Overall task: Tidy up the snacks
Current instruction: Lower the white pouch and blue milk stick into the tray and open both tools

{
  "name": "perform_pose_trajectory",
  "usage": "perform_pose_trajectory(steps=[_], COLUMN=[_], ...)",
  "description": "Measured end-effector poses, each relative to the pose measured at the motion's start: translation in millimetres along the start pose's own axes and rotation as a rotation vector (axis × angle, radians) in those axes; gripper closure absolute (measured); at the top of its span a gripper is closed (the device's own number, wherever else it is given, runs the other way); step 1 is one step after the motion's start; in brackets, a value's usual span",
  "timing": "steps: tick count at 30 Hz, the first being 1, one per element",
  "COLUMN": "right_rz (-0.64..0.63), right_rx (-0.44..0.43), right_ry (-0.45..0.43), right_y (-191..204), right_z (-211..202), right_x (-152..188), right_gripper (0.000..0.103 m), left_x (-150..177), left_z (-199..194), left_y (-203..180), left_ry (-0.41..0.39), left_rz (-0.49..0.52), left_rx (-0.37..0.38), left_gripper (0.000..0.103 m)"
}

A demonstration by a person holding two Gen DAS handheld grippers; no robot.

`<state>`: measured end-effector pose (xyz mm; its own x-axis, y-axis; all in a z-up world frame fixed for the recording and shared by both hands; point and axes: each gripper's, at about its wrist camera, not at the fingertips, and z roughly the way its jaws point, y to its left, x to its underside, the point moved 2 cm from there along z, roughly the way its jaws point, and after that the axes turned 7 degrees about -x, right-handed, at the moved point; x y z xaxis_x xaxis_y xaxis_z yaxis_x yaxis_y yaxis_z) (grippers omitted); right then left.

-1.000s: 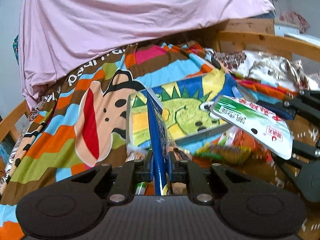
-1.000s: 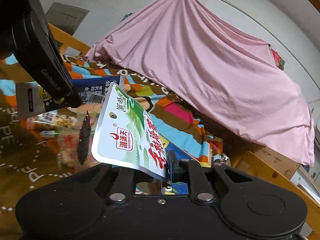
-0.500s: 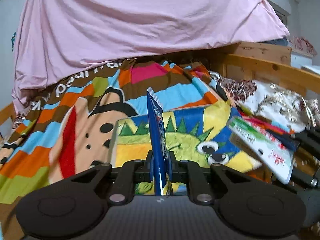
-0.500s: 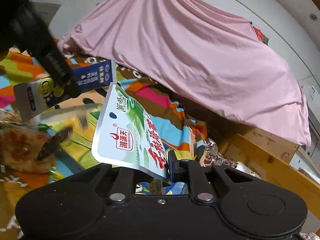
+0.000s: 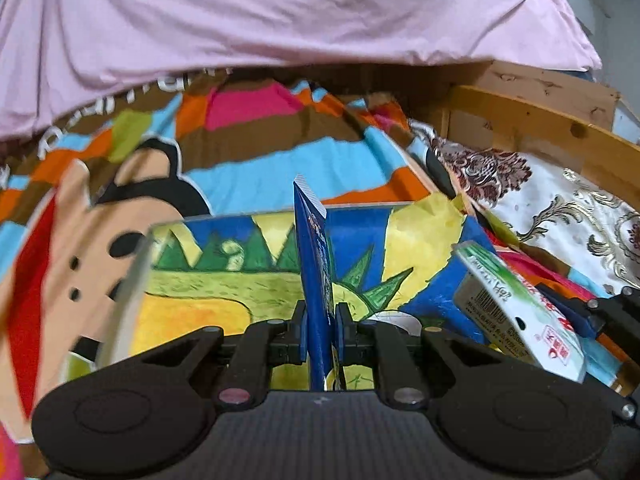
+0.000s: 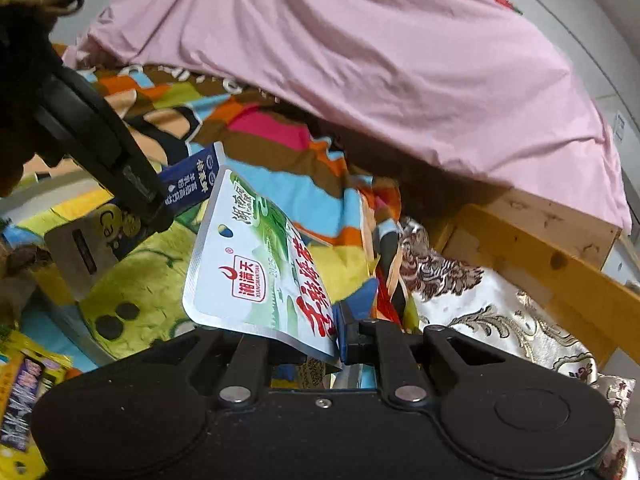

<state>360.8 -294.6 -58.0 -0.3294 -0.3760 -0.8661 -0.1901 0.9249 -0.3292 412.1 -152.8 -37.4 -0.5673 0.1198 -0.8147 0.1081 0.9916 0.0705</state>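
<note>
Both hands are carrying a snack toward the dinosaur-print box (image 5: 224, 280) that is lying on the bed, over the striped cartoon blanket (image 5: 280, 152). The left gripper (image 5: 320, 320) is holding its jaws clamped on a thin blue packet (image 5: 314, 264), which is standing on edge straight ahead of it above the box. The right gripper (image 6: 316, 340) is keeping its jaws clamped on the lower edge of a white-and-green pouch (image 6: 256, 264), tilted up and hanging over the box's side nearest the wooden bed rail (image 6: 560, 280). Neither snack is set down yet. More packets (image 6: 24, 392) are still lying loose on the bed at the near left. By my reckoning the sorting is somewhere mid-way: two items are in transit, several are waiting, and how many are already inside the box I cannot tell.
</note>
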Motion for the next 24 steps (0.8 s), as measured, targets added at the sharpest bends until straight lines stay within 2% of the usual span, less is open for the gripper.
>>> perform_pose_trajectory(steps=[6, 9, 11, 15, 17, 19, 21, 24], right_rz=[0.001, -0.001, -0.016, -0.016, -0.008, 0.004, 0.009, -0.018], right_rx=[-0.021, -0.055, -0.078, -0.090, -0.080, -0.089, -0.108, -0.125], right_ry=[0.032, 0.063, 0.098, 0.153, 0.169, 0.183, 0.195, 0.216], right_y=[1, 5, 9, 10, 6, 1, -1, 2], right_z=[15, 22, 27, 31, 31, 29, 25, 20], right_x=[3, 4, 7, 10, 7, 5, 4, 1], right_gripper=[0.087, 0.081, 0.067, 0.045, 0.026, 0.014, 0.012, 0.009], left_x=[1, 3, 3, 2, 0, -3, -5, -8], left_z=[34, 44, 47, 47, 44, 40, 36, 31], left_y=[0, 4, 8, 19, 24, 27, 29, 30], left_ry=[0.093, 0.130, 0.144, 0.153, 0.147, 0.144, 0.138, 0.133], left_rz=[-0.084, -0.121, -0.140, -0.166, -0.175, -0.181, -0.181, -0.185], left_rx=[0.035, 0.042, 0.040, 0.028, 0.023, 0.025, 0.021, 0.025], left_gripper=[0.089, 0.089, 0.088, 0.088, 0.087, 0.078, 0.069, 0.062])
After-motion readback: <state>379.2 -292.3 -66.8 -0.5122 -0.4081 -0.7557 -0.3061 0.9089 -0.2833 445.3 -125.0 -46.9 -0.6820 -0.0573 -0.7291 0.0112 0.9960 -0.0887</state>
